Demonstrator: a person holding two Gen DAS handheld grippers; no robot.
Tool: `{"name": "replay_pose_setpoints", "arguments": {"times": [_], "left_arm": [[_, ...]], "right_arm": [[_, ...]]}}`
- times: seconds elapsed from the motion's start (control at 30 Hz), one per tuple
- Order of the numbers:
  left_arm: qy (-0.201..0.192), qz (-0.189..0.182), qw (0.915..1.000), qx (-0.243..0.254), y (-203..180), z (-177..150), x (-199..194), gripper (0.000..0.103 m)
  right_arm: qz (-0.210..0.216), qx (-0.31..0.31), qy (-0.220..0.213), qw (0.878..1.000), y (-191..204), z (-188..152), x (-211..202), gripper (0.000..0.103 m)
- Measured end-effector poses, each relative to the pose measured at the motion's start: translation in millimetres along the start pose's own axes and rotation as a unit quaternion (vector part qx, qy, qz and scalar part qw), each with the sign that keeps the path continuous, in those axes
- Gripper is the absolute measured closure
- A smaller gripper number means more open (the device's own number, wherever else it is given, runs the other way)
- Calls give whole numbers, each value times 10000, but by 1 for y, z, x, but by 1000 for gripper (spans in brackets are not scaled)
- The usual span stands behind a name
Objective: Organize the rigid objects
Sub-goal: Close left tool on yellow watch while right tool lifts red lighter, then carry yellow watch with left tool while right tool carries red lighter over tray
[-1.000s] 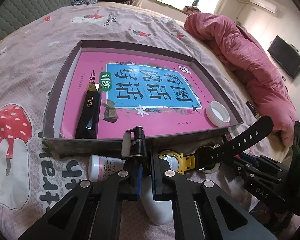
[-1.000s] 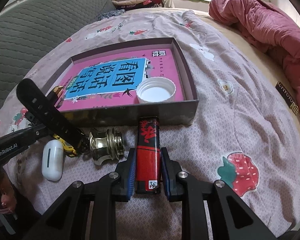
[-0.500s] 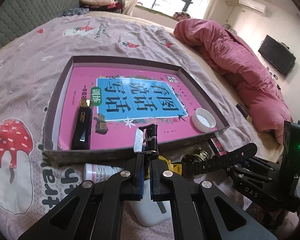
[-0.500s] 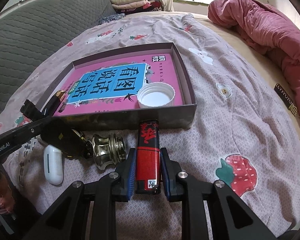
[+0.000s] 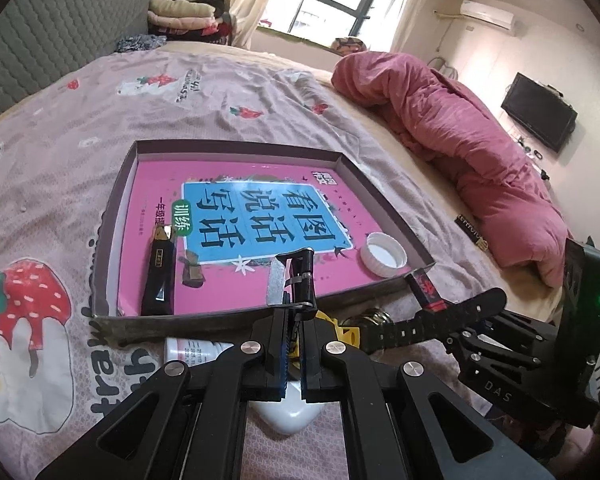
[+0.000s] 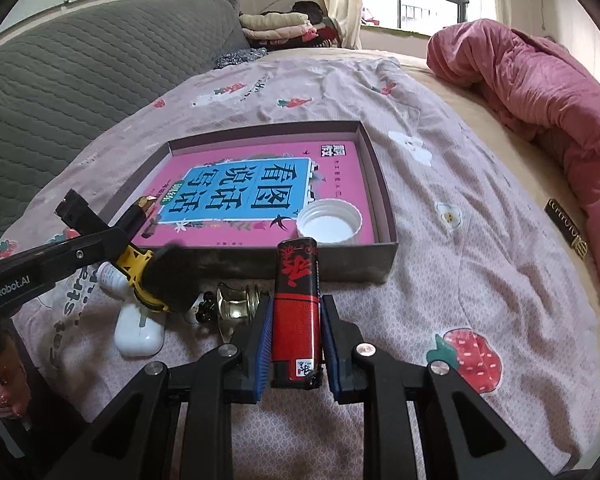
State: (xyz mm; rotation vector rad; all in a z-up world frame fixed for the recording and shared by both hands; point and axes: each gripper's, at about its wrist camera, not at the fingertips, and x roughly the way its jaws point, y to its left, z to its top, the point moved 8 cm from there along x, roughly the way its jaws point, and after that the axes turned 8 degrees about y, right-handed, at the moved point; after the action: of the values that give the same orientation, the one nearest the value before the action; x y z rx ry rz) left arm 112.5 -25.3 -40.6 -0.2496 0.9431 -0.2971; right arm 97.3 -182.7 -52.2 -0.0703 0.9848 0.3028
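So on my left gripper [image 5: 293, 364] I've got the watch [image 5: 428, 322] pinched by its strap, fingers nearly closed on the buckle end, which sticks up past the tips at about 12 o'clock; the yellow case and the other strap half swing out toward 3 o'clock, hanging above the bedsheet [image 5: 52, 160] just short of the box's near wall. From the right wrist cam the watch shows at 9 o'clock, a bit blurred. My right gripper [image 6: 294, 350] is clamped on the red lighter [image 6: 296, 300], blue pads tight on both sides, the lighter pointing straight ahead with its top reaching the box [image 6: 380, 184] front wall; I can't tell if it touches. Inside the box lies a pink book [image 5: 236, 216] flat on the bottom, with a black utility knife [image 5: 160, 276] on its left side at 9 o'clock and a white bottle cap [image 5: 383, 254] open side up in the near right corner. On the bed in front of the box, outside it: a brass knob [image 6: 236, 306] just beside the lighter, a white earbud case [image 6: 138, 330] under the watch, and a small white bottle [image 5: 196, 354] lying on its side against the box wall. A pink quilt [image 5: 460, 140] is piled off at 2 o'clock.
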Motion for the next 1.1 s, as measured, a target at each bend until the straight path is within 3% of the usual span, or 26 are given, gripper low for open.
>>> {"name": "replay_pose_setpoints", "arguments": {"times": [1.1], "left_arm": [[-467, -62, 9985, -287, 15, 12, -34, 100]], "right_arm": [[106, -225, -403, 9989, 9, 10, -15, 80]]}}
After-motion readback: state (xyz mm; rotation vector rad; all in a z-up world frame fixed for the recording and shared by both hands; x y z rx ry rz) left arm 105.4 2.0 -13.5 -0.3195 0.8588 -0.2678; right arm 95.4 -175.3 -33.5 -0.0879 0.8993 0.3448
